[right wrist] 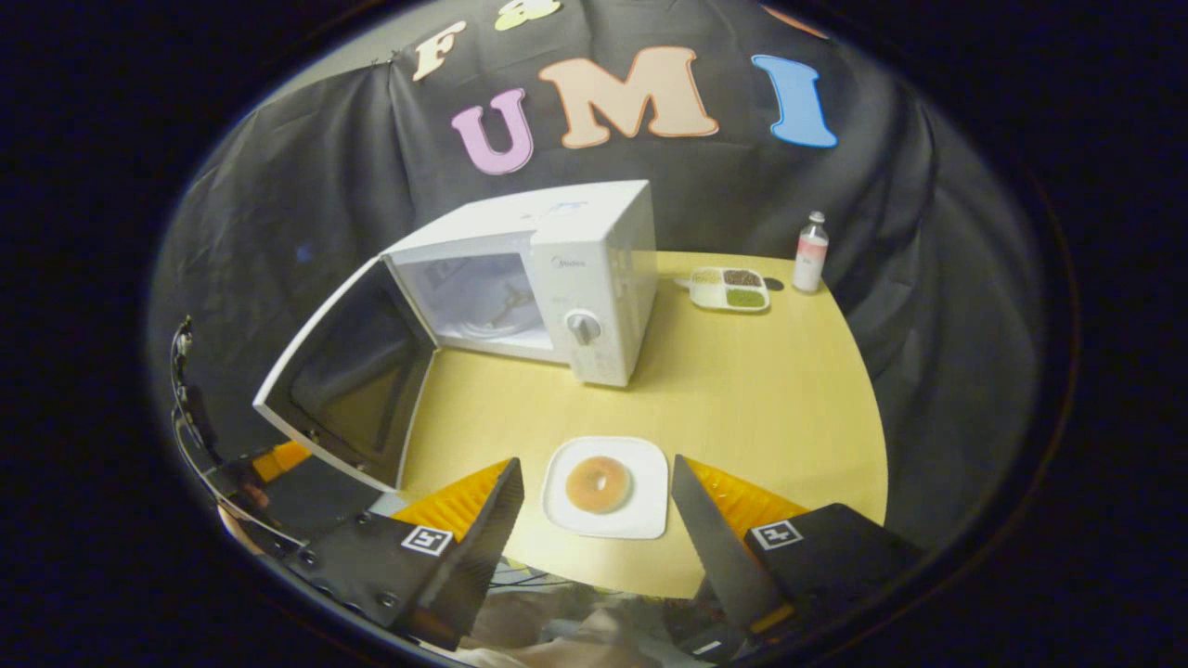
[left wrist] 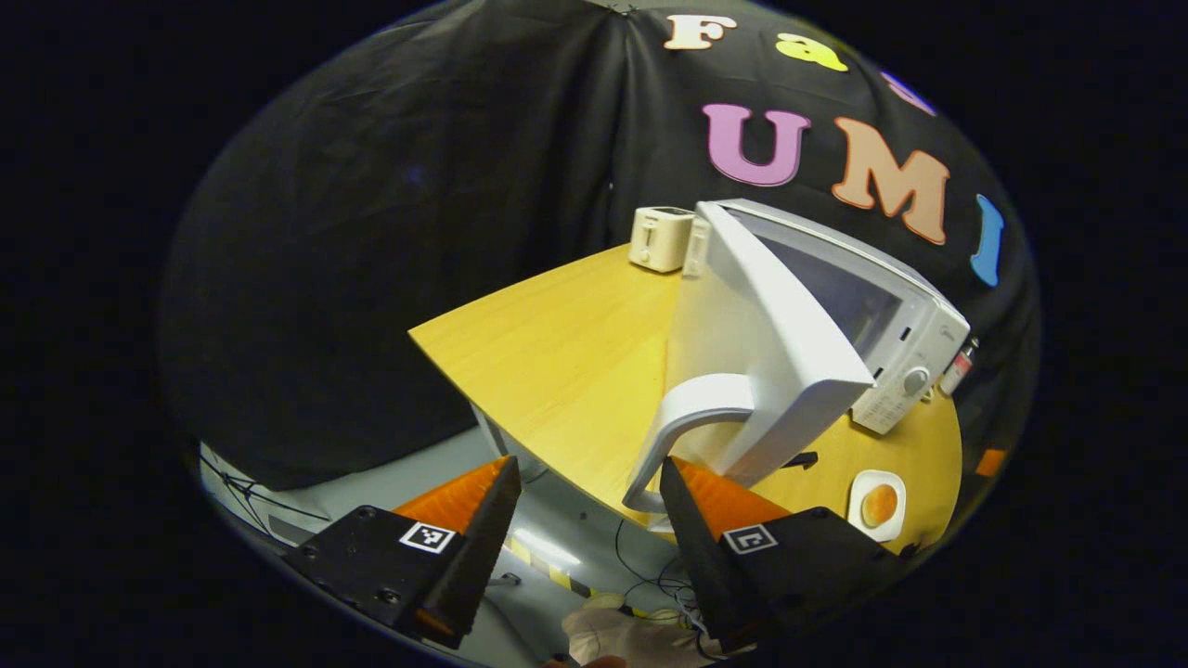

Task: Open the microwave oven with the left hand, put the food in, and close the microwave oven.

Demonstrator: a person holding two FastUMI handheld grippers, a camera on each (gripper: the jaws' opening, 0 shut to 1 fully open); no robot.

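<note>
In the right gripper view, the right gripper (right wrist: 594, 506) hangs over the near edge of the yellow table (right wrist: 770, 390), its fingers spread wide apart with nothing between them but open air. Just beyond them sits a white square plate (right wrist: 650, 464) carrying a ring-shaped bun (right wrist: 599, 484), the food, near the table's front edge and well short of the oven. To the left, the microwave door (right wrist: 343, 380) stands swung fully open toward the near left, past the table edge. Behind it the white microwave (right wrist: 557, 278) shows its lit cavity, with the dial on its right panel. Farther right lie a divided tray (right wrist: 730, 289) of grains and a small bottle (right wrist: 810, 252) by the far edge.

In the left gripper view, the left gripper (left wrist: 589, 482) is also open, fingers apart, with the door's curved handle (left wrist: 682, 422) just beside the right finger; contact cannot be told. A toaster (left wrist: 660, 237) stands at the far corner
</note>
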